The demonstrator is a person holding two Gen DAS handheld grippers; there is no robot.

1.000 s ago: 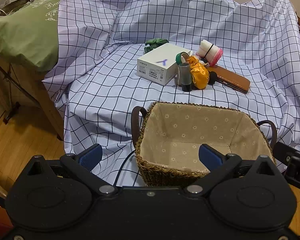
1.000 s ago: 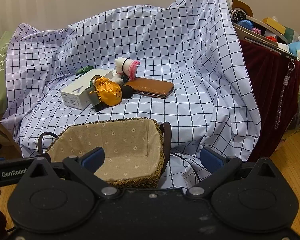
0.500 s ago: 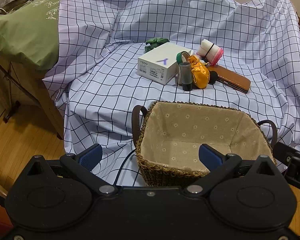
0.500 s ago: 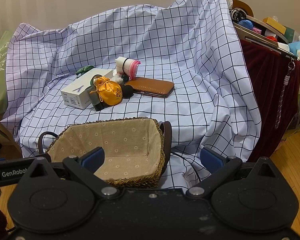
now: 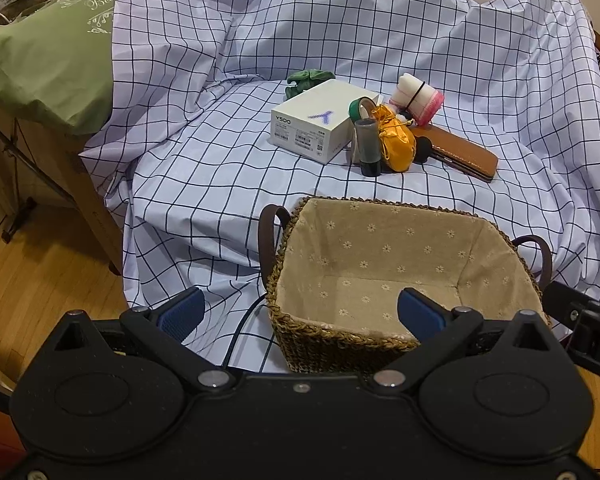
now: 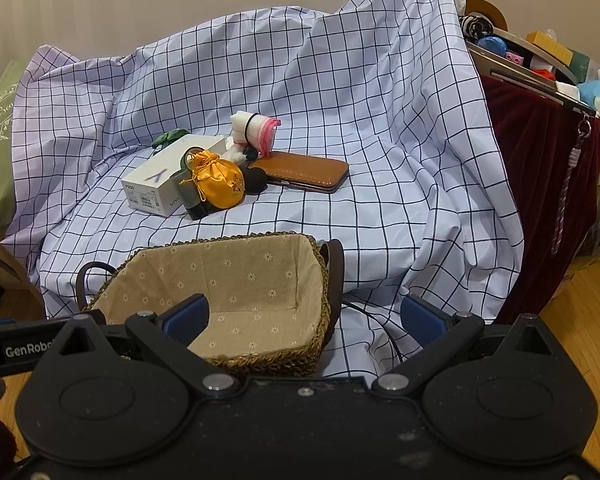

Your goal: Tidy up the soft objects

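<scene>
Woven brown wicker forms the basket point(image 5: 342, 340), which has a beige lining printed with small flowers and a dark loop handle at each end; it sits at the near edge of the checked sheet point(image 5: 204, 168), with nothing inside. Behind it, well apart, the soft things lie bunched in the middle of the sheet. The pouch point(image 6: 217, 179) is shiny golden yellow, round and drawn shut with a cord at the top; it touches a dark tube point(image 5: 369, 147) and leans near the white box point(image 5: 320, 120). A rolled white cloth point(image 5: 418, 97) with a pink end, bound by a black band, rests behind the pouch, just beside the brown case point(image 6: 304, 169). A crumpled green cloth point(image 5: 305, 79) lies behind the box, partly hidden. A small black round thing point(image 6: 256, 180) sits between pouch and case; what it is cannot be told.

The left gripper point(image 5: 300, 312) hangs over the basket's near left corner, fingers wide apart, holding nothing. The right gripper point(image 6: 306, 316) hangs over the basket's near right side, fingers likewise spread and bare.
</scene>
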